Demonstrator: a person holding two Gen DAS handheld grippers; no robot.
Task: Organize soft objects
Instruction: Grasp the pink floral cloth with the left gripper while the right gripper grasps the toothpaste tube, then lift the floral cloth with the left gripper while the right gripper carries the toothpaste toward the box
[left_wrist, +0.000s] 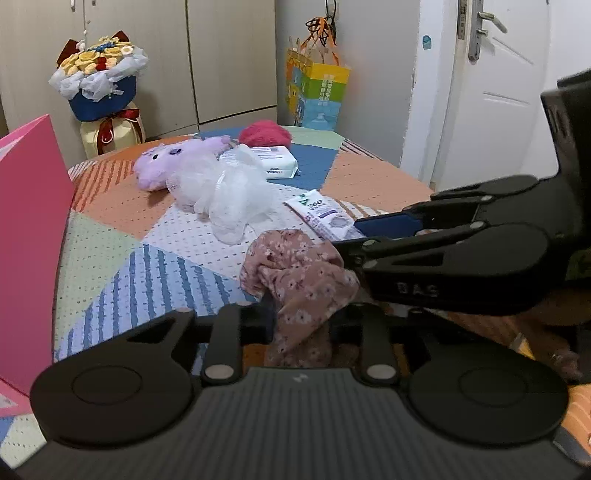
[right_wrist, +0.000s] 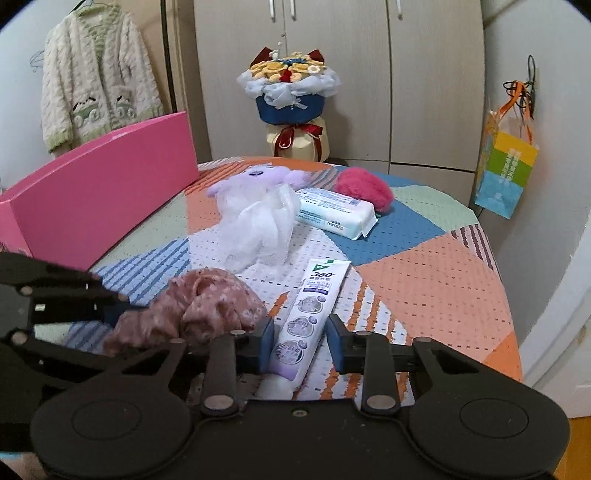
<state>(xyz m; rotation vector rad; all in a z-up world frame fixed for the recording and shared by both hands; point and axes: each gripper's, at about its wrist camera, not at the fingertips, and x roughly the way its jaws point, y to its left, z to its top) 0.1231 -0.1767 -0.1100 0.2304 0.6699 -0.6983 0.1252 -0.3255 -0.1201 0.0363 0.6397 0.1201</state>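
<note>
A pink floral cloth (left_wrist: 295, 266) lies bunched at the near edge of the patchwork-covered table (right_wrist: 424, 277). My left gripper (left_wrist: 301, 321) is shut on its lower fold. In the right wrist view the same cloth (right_wrist: 210, 299) sits at the left, with the left gripper (right_wrist: 118, 308) biting into it. A white and purple toothpaste tube (right_wrist: 317, 291) lies lengthwise beside the cloth, and my right gripper (right_wrist: 301, 341) is shut on its lower end. The left wrist view shows the right gripper (left_wrist: 354, 236) coming in from the right over the tube (left_wrist: 321, 212).
Farther back lie a purple plush (right_wrist: 258, 177), a white mesh puff (right_wrist: 258, 229), a wipes pack (right_wrist: 332, 212) and a red fuzzy ball (right_wrist: 364, 188). A pink box (right_wrist: 99, 188) stands along the left edge. A bouquet (right_wrist: 291, 92) and gift bag (right_wrist: 506, 173) stand behind.
</note>
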